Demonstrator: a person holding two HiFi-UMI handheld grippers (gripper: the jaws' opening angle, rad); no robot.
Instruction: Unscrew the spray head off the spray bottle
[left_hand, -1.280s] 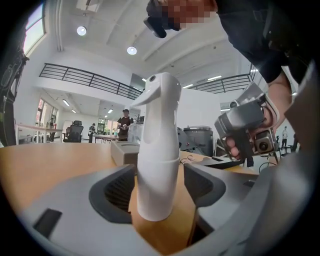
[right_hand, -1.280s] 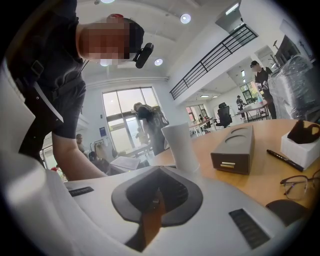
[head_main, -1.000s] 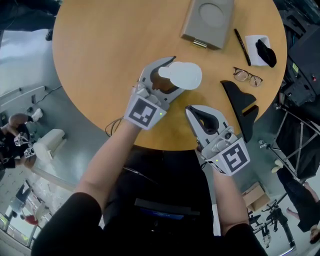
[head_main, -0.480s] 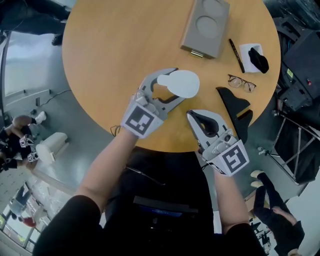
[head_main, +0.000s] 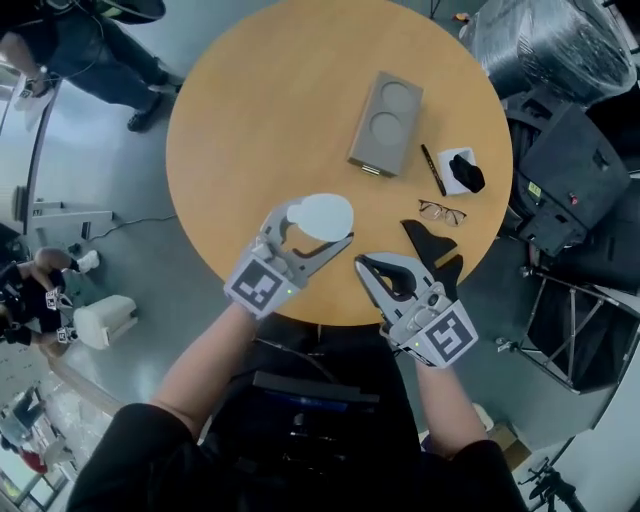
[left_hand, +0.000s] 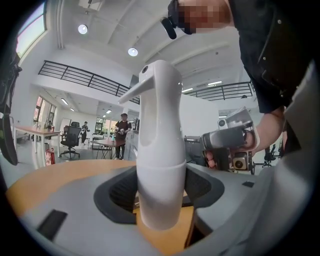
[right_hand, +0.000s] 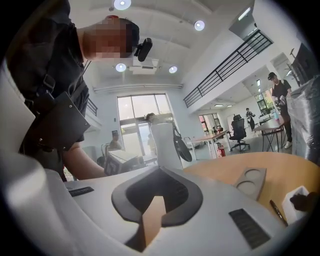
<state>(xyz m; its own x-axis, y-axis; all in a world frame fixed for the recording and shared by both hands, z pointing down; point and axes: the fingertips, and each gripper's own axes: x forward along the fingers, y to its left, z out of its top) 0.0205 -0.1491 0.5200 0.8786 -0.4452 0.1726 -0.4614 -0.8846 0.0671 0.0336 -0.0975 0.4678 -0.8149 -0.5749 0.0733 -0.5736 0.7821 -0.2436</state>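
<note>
Open hall, mezzanine rail behind; round wooden table (head_main: 300, 110) below you, work sits at its 6 o'clock rim.

Nearest you: right gripper (head_main: 365, 265), jaws fully together, nothing in them. It's at 4 o'clock of the bottle, just beside it, not touching.

Left gripper (head_main: 315, 228): jaws wide and just been closing a touch, pads pressed on both sides of the white spray bottle (left_hand: 160, 170), low on its body. Bottle upright, looks clear of the tabletop. Spray head (left_hand: 152, 85) on, nozzle pointing to 10 o'clock in the left gripper view.

Risks as I judge them:
- Smooth round body, grip low. When you torque the head, the bottle can spin in the pads instead of the thread breaking loose.
- Your right jaws need to open before you go in; come in closed and you push the head, tipping the bottle out of the left grip.
- Grabbing the nozzle beak rather than the collar levers it sideways.
- A slip here goes past the rim to the floor.

Further out: black stand (head_main: 430, 248) and glasses (head_main: 441, 211) at 3 o'clock, pen (head_main: 432, 170) at 2, grey two-well holder (head_main: 385, 123) at 1. Well apart; only a wide right-elbow swing reaches them.
</note>
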